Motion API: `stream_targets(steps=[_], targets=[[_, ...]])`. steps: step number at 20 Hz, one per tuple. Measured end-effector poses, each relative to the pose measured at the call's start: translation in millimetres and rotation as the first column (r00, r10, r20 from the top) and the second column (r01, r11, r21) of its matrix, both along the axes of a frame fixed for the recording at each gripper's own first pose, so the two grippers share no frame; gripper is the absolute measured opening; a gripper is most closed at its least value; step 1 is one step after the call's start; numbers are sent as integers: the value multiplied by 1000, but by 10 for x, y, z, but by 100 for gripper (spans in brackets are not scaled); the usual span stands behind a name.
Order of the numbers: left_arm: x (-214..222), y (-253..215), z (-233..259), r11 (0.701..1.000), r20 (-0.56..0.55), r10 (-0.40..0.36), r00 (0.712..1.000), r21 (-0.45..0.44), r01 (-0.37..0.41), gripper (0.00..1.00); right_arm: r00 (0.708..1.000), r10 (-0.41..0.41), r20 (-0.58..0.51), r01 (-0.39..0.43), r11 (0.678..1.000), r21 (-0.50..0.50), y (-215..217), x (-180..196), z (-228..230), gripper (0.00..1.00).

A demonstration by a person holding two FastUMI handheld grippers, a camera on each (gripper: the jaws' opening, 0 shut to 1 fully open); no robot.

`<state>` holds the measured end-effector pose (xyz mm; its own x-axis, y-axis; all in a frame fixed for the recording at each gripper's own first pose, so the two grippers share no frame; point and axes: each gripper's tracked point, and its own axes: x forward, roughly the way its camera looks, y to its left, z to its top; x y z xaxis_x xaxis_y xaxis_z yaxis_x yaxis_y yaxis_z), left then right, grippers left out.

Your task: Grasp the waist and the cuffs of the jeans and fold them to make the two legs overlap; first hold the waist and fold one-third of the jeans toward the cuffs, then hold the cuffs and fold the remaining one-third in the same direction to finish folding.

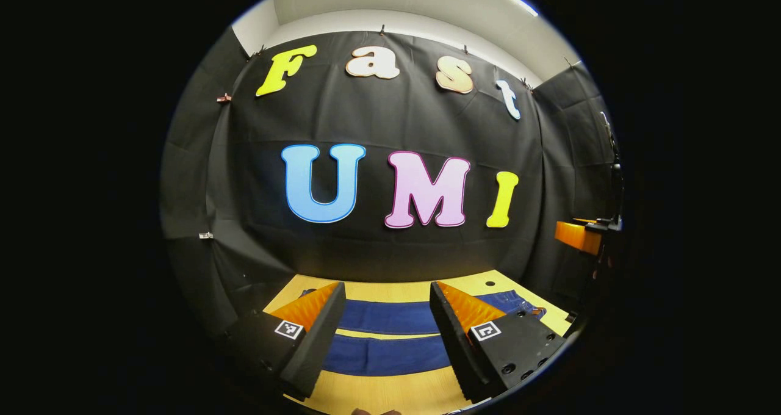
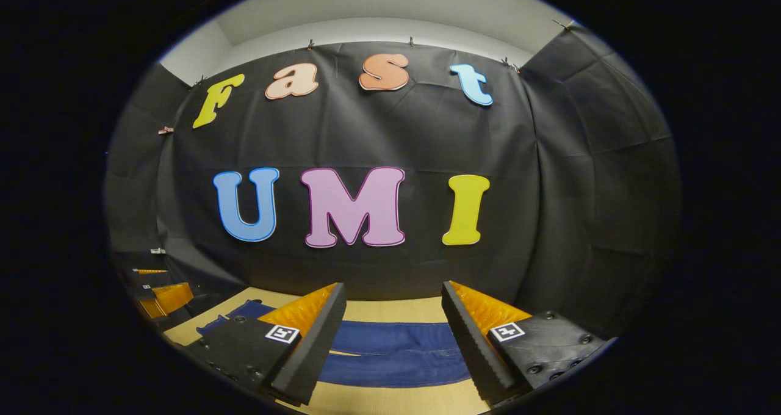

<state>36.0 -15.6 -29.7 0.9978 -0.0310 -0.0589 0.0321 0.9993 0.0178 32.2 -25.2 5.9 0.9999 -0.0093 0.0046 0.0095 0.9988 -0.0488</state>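
My left gripper (image 1: 387, 335) hangs above the table (image 1: 390, 290) with its jaws wide apart and nothing between them; the jeans (image 1: 390, 317) lie flat below, so the way down is free. My right gripper (image 2: 393, 342) has the same open drop. The black wall (image 2: 366, 134) closes off the far table edge. The other gripper (image 2: 160, 298) sits well left.

Left gripper (image 1: 387, 323) level, jaws wide apart, empty. Right gripper (image 2: 393, 332) same: level, jaws spread, gripping nothing.

Yellow wooden table (image 1: 390, 396), black cloth wall (image 1: 390, 128)
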Motion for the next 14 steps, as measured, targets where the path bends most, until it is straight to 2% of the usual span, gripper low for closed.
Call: stream_targets(steps=[4,5,6,8,10,12,14], targets=[[39,313,-315,995,-55,21,998,99,-15,81,1000,7,-14,-8,997,-81,-66,103,-83,97],[45,428,-420,993,-79,25,997,121,-16,81,1000,6,-24,-8,996,-91,-90,137,-120,93],[51,563,-541,989,-103,30,994,144,-15,80,999,1,-34,-5,994,-107,-130,166,-170,97],[77,906,-794,976,-153,55,987,215,-21,82,999,-14,-52,6,988,-156,-226,223,-259,97],[78,1260,-1086,957,-215,67,974,290,-2,83,998,-18,-67,4,981,-196,-296,262,-347,97],[81,1566,-1359,935,-272,46,961,349,54,82,996,-26,-85,5,971,-240,-387,287,-459,97],[123,1952,-1619,882,-321,69,944,462,93,82,994,-41,-101,11,960,-281,-487,295,-561,97]])
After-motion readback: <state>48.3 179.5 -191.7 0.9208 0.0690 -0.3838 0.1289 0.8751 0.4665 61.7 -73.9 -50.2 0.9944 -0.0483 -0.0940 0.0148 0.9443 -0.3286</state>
